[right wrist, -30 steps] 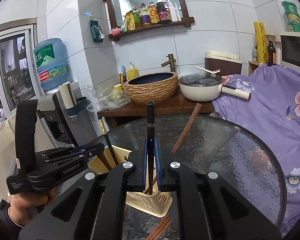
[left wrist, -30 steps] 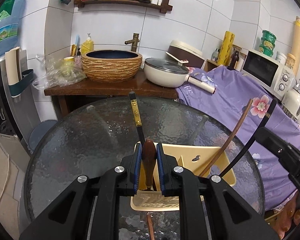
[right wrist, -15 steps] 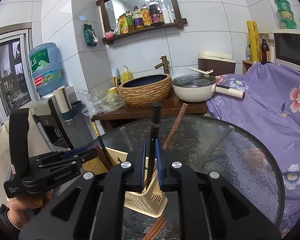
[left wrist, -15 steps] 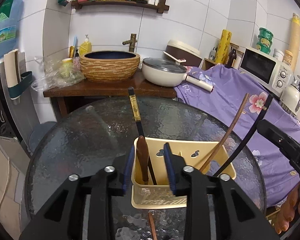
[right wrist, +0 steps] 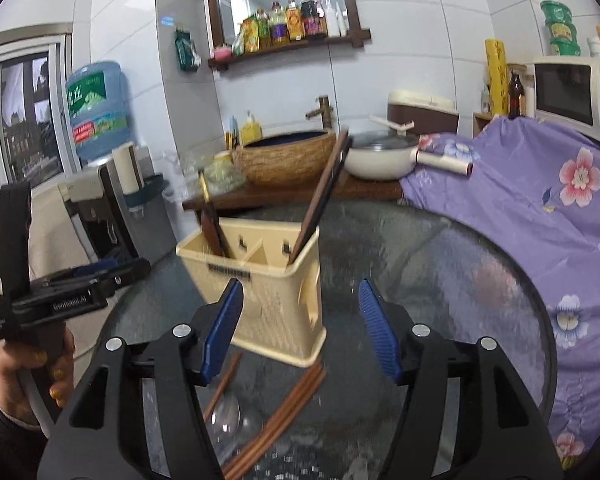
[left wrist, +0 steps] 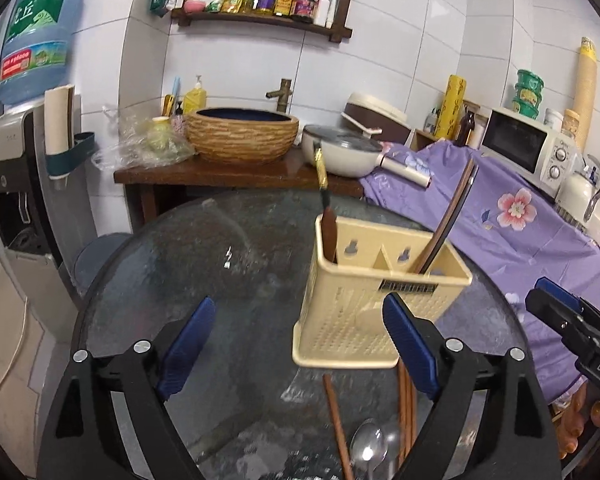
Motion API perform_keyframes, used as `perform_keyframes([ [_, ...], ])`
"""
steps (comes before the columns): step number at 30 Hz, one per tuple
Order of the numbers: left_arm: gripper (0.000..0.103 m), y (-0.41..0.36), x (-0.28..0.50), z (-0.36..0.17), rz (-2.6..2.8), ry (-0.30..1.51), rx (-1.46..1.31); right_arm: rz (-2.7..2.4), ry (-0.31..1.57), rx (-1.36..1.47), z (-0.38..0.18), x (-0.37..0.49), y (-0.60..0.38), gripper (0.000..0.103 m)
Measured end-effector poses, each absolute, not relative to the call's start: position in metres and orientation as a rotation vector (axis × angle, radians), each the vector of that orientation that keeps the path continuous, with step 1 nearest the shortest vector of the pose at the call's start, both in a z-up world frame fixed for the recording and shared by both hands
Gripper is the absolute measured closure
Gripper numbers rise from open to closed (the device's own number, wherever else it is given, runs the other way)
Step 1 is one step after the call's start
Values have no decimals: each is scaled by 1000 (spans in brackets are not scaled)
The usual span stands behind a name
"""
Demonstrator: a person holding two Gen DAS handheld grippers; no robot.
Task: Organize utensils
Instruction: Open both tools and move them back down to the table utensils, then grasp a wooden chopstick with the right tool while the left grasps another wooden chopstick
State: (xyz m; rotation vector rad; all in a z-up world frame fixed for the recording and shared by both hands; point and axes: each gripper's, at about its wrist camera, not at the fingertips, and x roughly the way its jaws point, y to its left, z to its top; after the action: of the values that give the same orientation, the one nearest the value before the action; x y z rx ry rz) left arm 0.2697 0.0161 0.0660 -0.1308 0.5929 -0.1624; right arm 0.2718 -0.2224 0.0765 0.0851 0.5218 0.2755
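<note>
A cream plastic utensil holder [left wrist: 380, 304] [right wrist: 268, 280] stands on the round glass table [left wrist: 220, 280]. Its left compartment holds a brown-handled utensil [left wrist: 329, 232] [right wrist: 211, 230] and a black stick with a gold band [left wrist: 321, 170]. Its right compartment holds a brown chopstick and a black one [left wrist: 448, 224] [right wrist: 320, 200]. Loose brown chopsticks [left wrist: 406, 400] [right wrist: 284, 412] and metal spoons [left wrist: 366, 450] [right wrist: 224, 416] lie on the glass in front of the holder. My left gripper [left wrist: 300, 344] is open and empty. My right gripper [right wrist: 302, 328] is open and empty.
Behind the table is a wooden counter [left wrist: 228, 172] with a woven basin [left wrist: 242, 136] and a white pan [left wrist: 344, 152]. A purple floral cloth [left wrist: 520, 216] covers a surface at the right, with a microwave [left wrist: 528, 144]. A water dispenser [left wrist: 16, 168] stands at the left.
Both grippers opened wide, let go of their utensils into the holder, and drew back and up. The loose chopsticks and spoons have come into view.
</note>
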Motion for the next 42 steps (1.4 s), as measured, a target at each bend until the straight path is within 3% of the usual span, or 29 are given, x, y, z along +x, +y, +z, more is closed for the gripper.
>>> perform_keyframes([
  [7, 21, 15, 262, 18, -178, 722, -124, 276, 731, 94, 13, 268, -216, 43],
  [14, 31, 13, 263, -20, -197, 825, -133, 273, 853, 87, -29, 266, -208, 43],
  [23, 40, 2, 258, -44, -223, 894, -127, 288, 933, 49, -51, 270, -190, 56],
  [42, 40, -3, 262, -50, -217, 909, -121, 253, 1001, -45, -55, 279, -184, 71],
])
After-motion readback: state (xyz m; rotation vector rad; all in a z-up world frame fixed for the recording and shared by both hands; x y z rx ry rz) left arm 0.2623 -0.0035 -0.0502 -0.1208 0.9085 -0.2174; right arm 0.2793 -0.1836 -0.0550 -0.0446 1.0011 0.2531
